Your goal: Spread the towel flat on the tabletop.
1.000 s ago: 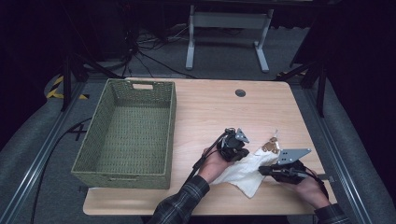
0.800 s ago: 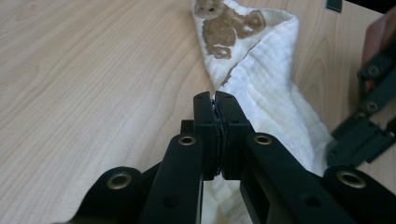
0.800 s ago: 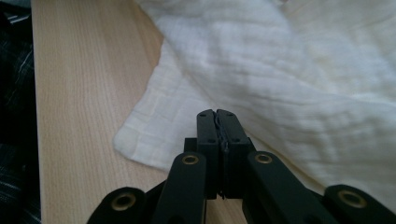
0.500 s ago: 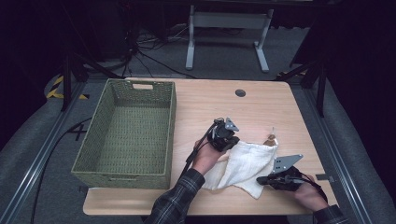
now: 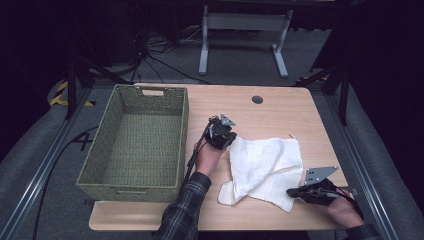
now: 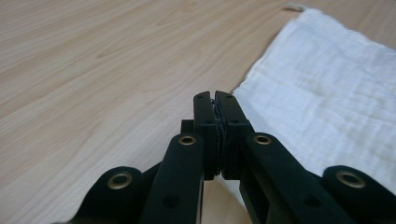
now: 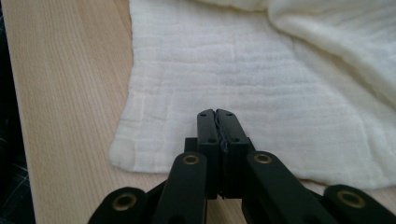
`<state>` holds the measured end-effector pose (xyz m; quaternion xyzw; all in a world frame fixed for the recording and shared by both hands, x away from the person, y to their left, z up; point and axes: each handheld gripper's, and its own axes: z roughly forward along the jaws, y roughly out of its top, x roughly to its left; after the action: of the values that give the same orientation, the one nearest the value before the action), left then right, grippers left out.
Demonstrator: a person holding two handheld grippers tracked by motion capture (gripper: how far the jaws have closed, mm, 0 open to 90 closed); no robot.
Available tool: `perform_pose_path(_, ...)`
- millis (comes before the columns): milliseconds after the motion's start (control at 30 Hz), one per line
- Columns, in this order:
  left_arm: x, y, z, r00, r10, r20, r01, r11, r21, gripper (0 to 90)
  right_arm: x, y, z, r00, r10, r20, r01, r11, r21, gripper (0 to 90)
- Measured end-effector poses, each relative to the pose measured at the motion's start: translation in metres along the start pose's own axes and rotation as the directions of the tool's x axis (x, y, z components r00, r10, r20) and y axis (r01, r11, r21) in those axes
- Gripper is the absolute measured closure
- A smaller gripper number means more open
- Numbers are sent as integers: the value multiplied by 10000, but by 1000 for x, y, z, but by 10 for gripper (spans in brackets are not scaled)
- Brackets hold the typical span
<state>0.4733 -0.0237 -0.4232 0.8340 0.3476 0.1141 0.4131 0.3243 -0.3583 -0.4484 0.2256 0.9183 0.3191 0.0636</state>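
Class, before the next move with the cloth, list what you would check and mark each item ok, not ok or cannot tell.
1. Left tongs shut: ok.
2. Right tongs shut: ok.
3. Cloth actually pinched by either tongs: cannot tell.
4. Cloth spread flat: not ok, its near left corner is folded over.
5. Cloth wholly on the table: ok.
6. Basket empty and beside the cloth: ok.

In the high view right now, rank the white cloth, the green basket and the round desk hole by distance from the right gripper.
From the right gripper:
1. White cloth, right at its tips, near the table's front right.
2. Round desk hole, at the table's far edge.
3. Green basket, on the left side; its near wall is about as far as the hole.
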Motion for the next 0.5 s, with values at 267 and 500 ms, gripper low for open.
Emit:
perform_pose_path(267,10,8,4,9933,-185,-1139,197,9998,94,884,-7,-9,-10,9992,198,343,-202,9997,115,895)
perform_pose_path(500,17,8,5,9761,-569,-2097,650,9974,319,840,-14,-12,-15,9978,264,611,-269,9996,83,891)
